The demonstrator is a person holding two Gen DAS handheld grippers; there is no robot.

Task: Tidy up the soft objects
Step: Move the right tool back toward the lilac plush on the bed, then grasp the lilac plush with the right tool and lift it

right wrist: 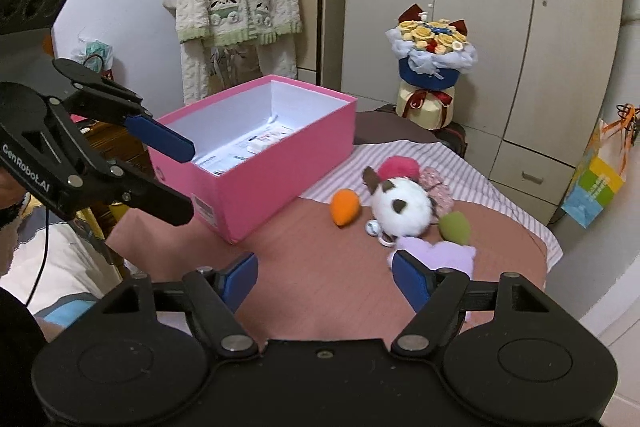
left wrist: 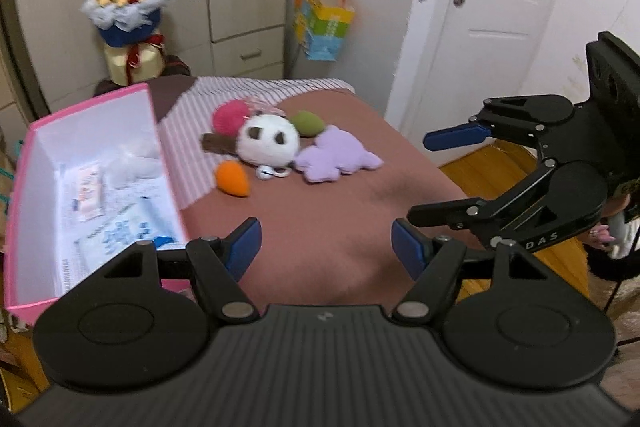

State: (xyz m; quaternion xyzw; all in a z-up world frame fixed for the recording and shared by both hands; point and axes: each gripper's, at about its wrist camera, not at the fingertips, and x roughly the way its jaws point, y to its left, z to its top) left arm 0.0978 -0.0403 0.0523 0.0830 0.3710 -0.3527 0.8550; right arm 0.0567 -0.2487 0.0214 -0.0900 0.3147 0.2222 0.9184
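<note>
A: Why do the toys lie beside the pink box point(right wrist: 256, 187)?
B: They wait for sorting. The panda plush point(left wrist: 267, 143) is on the bed; left gripper point(left wrist: 325, 247) and right gripper point(right wrist: 325, 277), both 2 empty, stand wide.

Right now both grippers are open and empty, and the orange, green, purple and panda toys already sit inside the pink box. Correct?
Not quite. The orange toy, green toy, purple toy and panda lie on the bed beside the pink box, as the right wrist view shows. Both grippers are open and empty.
</note>
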